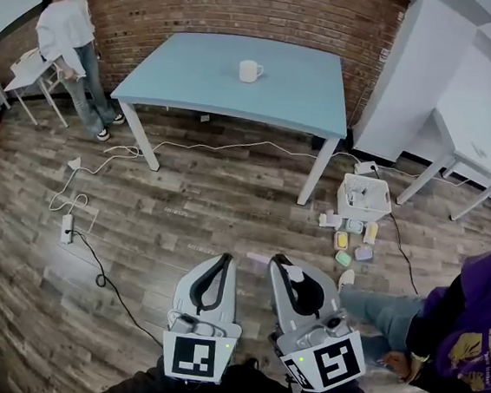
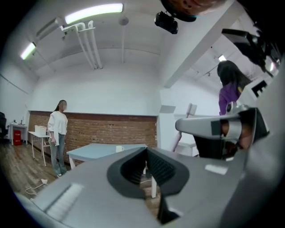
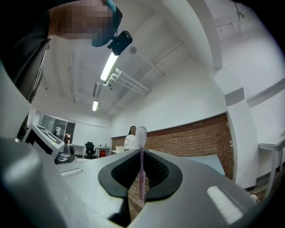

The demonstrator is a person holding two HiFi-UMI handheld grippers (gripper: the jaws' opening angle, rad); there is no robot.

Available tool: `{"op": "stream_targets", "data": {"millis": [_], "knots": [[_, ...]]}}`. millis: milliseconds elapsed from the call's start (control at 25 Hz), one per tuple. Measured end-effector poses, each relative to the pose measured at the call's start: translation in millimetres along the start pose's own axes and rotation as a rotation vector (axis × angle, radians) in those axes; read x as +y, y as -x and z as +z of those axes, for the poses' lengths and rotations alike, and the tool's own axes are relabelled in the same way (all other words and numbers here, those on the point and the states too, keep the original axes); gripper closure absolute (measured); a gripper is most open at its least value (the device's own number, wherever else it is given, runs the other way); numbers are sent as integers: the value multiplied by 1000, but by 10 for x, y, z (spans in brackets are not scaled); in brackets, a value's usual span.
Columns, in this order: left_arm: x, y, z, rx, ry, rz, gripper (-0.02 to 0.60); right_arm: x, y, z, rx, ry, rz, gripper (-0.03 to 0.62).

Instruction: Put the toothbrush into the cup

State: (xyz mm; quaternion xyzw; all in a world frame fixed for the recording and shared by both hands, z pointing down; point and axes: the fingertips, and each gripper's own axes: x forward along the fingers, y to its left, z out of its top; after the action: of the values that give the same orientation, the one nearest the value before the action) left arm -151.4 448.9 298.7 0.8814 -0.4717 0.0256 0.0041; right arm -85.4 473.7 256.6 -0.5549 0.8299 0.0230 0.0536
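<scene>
Pink toothbrush is clamped upright between the jaws of the right gripper, and its white bristles rise above the jaw tips. The left gripper is just beside it, with its jaws pressed together and nothing between them. Both are held over the wooden floor, well apart from the light blue table. On this table the white cup stands upright. A person in a white top stands near the brick wall. By the table leg a white basket sits on the floor, with small coloured containers just beside it.
</scene>
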Motion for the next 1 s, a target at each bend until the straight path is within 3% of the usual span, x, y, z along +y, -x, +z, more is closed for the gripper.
{"op": "stream_targets", "data": {"millis": [480, 1000], "knots": [[738, -882, 167, -31, 11, -34, 574, -275, -1107, 22, -5, 24, -21, 576], [997, -1494, 161, -28, -5, -46, 574, -649, -1635, -10, -28, 31, -43, 576]]}}
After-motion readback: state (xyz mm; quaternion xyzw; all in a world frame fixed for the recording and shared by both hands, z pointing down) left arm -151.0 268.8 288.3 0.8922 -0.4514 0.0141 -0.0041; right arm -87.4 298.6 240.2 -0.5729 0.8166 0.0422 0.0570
